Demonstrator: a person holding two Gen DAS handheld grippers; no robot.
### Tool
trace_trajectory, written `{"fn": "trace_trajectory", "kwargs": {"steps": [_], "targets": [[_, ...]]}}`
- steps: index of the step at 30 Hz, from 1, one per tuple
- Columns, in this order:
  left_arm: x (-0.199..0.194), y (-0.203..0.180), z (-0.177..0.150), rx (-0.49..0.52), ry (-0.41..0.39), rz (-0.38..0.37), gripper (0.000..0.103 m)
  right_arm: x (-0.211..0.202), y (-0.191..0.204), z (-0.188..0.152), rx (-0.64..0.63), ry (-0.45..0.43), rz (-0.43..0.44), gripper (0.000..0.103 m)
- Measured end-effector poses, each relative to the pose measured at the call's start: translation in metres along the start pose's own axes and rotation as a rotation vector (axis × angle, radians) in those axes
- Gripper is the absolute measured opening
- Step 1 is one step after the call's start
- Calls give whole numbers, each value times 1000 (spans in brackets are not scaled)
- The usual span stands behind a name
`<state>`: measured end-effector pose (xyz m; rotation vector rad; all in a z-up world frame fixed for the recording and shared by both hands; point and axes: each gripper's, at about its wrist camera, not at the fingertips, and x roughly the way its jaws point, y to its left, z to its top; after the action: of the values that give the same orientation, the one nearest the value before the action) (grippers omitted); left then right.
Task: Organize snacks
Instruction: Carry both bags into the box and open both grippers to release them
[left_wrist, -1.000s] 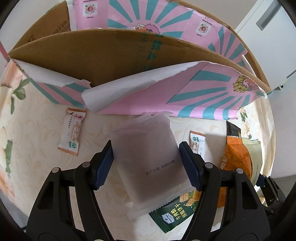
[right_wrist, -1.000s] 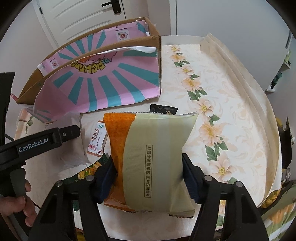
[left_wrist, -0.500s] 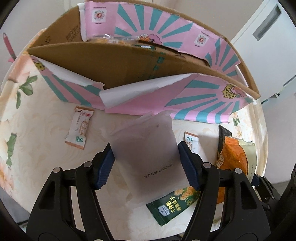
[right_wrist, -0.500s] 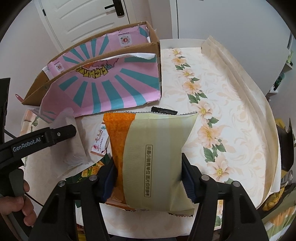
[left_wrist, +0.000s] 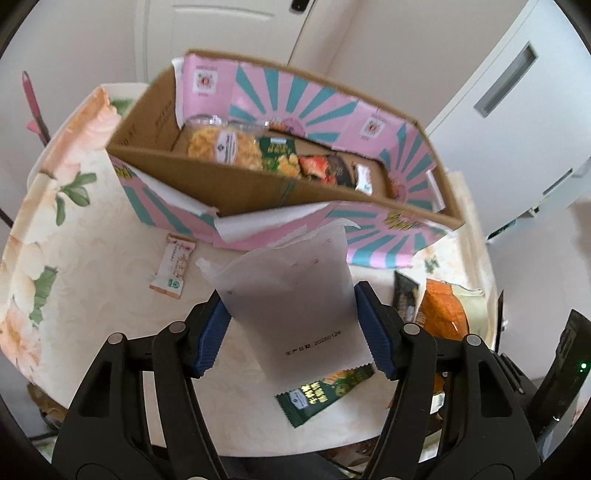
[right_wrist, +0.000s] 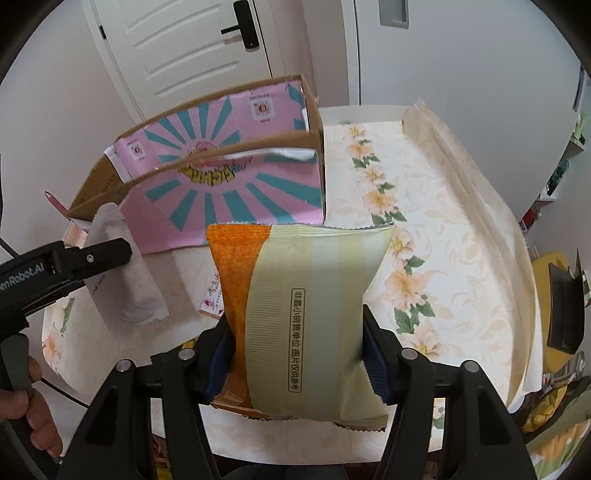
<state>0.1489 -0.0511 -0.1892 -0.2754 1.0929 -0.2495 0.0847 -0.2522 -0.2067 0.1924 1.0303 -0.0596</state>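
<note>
White packet (left_wrist: 291, 306) in left tool (left_wrist: 293, 326)

Our left gripper (left_wrist: 293, 328) clamps a white packet (left_wrist: 295, 295) above the table (left_wrist: 92, 295); beyond, the box (left_wrist: 258, 184) holds snacks (left_wrist: 221, 147); a green bar (left_wrist: 325, 393) lies below.

A white panelled door (right_wrist: 192, 48) with a black lever handle (right_wrist: 240, 27) is set in pale walls (right_wrist: 461, 66). The table is covered by a cream floral tablecloth (right_wrist: 436, 258). A white cabinet (left_wrist: 517, 110) is seen beyond.
</note>
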Motion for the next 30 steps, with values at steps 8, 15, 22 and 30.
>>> {"fn": "trace_trajectory", "kwargs": {"steps": [8, 15, 22, 30], "targets": [[-48, -11, 15, 0, -97, -34, 62, -35, 3, 21, -36, -77, 30, 57], [-81, -19, 40, -1, -180, -49, 62, -65, 5, 57, -70, -157, 82, 57], [-88, -14, 76, 0, -209, -49, 62, -70, 17, 103, -130, -207, 127, 57], [-64, 8, 120, 0, -173, -40, 62, -47, 41, 150, -145, -201, 160, 57]]}}
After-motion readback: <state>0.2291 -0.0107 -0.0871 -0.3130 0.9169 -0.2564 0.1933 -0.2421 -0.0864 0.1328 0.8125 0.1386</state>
